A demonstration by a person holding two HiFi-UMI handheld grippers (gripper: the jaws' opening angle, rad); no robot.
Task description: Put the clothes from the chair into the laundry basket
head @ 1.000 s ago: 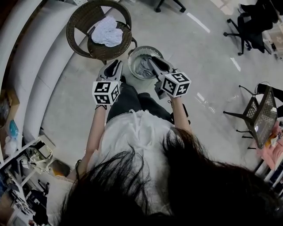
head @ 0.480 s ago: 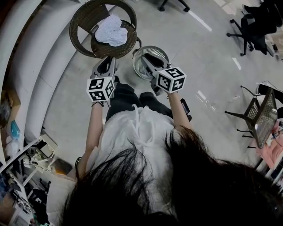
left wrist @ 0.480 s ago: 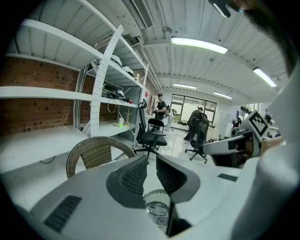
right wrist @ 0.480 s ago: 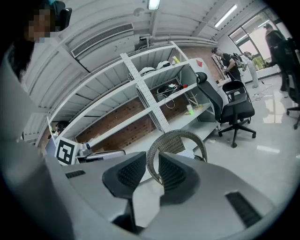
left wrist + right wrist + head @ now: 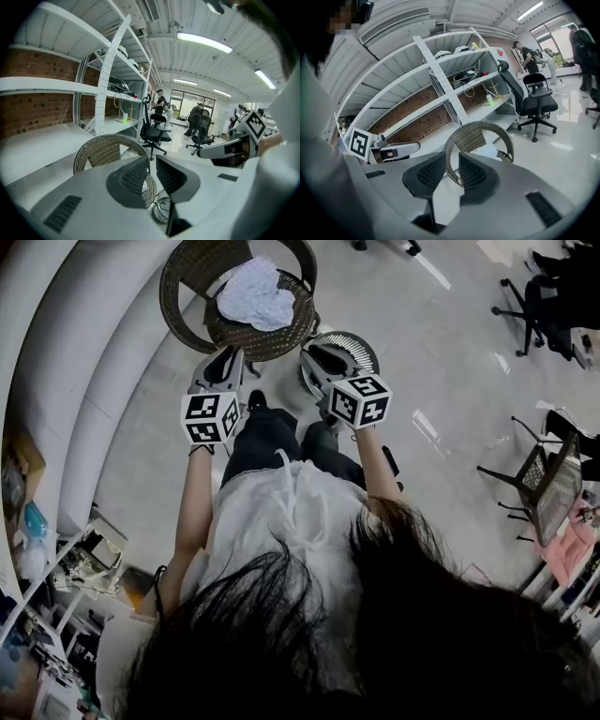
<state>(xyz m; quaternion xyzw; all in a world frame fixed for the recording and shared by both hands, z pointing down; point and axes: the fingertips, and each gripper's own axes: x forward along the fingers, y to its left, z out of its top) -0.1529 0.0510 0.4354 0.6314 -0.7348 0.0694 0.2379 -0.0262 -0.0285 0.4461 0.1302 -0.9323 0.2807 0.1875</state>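
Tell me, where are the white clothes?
In the head view, the white clothes lie on the wicker chair at the top, just left of the metal laundry basket.

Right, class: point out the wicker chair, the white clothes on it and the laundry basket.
wicker chair [image 5: 176, 289]: head view, on its curved woven backrest.
white clothes [image 5: 255, 294]: head view, middle of the pile on the seat.
laundry basket [image 5: 349, 337]: head view, on its far rim.
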